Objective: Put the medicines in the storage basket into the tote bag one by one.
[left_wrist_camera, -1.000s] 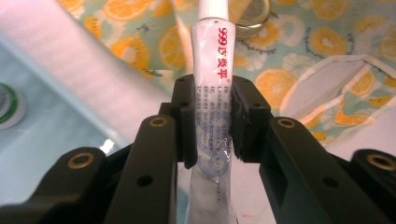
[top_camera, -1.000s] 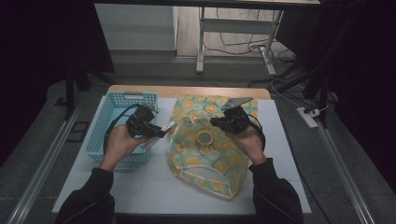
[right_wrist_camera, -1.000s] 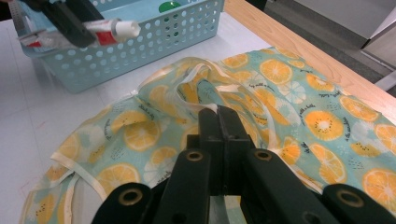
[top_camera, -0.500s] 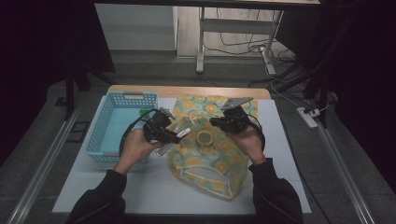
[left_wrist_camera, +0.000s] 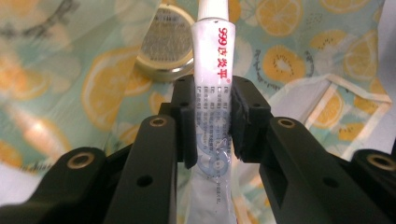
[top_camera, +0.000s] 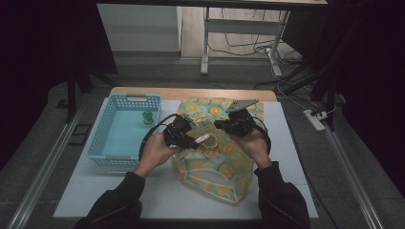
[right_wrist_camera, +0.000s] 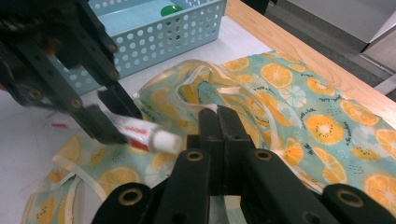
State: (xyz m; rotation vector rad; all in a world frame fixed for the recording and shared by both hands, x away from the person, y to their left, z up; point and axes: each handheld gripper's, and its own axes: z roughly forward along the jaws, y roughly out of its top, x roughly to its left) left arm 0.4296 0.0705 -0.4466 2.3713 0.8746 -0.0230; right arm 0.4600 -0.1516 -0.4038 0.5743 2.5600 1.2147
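The left gripper [top_camera: 191, 139], pinching a white ointment tube [left_wrist_camera: 212, 93], has travelled from the blue basket [top_camera: 106, 128] to above the citrus-print bag [top_camera: 224, 167], whose fabric the right gripper [right_wrist_camera: 219, 114] clamps with jaws pressed together, suggesting bagging comes next.

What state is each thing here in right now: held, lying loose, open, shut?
Left tool: shut on the white tube.
White tube: capped, clamped mid-body above the bag.
Right tool: shut, pinching the bag's rim.
Fruit-print bag: lying on the table, rim lifted.
Round tin: lid on, lying on the bag.
Blue basket: upright, with a small green thing inside.
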